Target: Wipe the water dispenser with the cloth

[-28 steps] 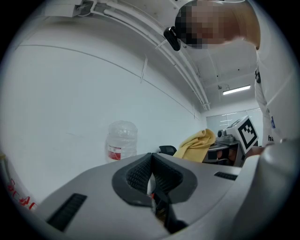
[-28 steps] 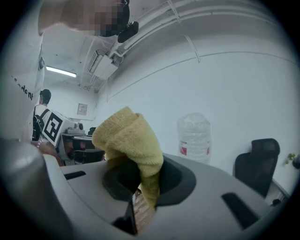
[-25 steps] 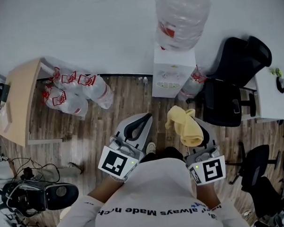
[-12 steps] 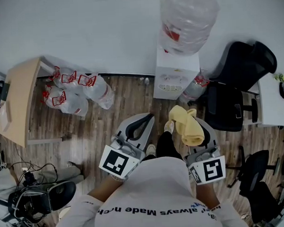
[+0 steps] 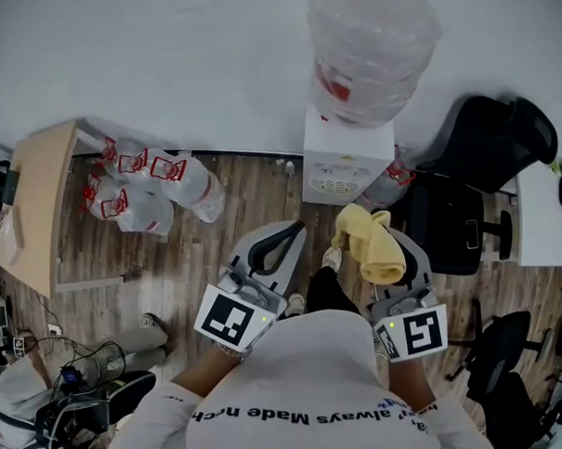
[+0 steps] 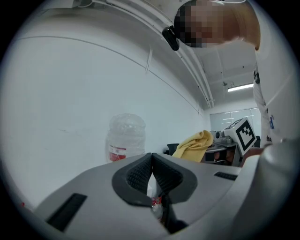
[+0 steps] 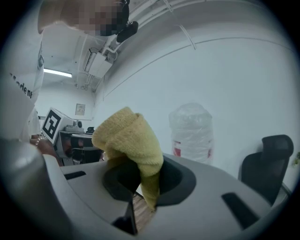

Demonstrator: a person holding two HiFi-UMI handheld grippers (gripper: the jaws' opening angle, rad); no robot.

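Right gripper (image 7: 149, 180) clamped on the yellow cloth (image 5: 370, 248), left gripper (image 6: 152, 171) with jaws pressed together, holding nothing, white water dispenser (image 5: 345, 156) standing on the wooden floor (image 5: 252, 202) against the wall (image 5: 162, 57), ahead of both grippers.

Both forearms hold the grippers side by side, pointing forward. The left gripper (image 5: 291, 233) has its jaws together, empty. The right gripper (image 7: 146, 183) clamps the cloth (image 7: 129, 136).

My cloth (image 7: 133, 140) is rough yellow terry; the bottle (image 5: 371, 47) at the top is clear crinkled plastic; the floor (image 5: 261, 196) is matt wood.
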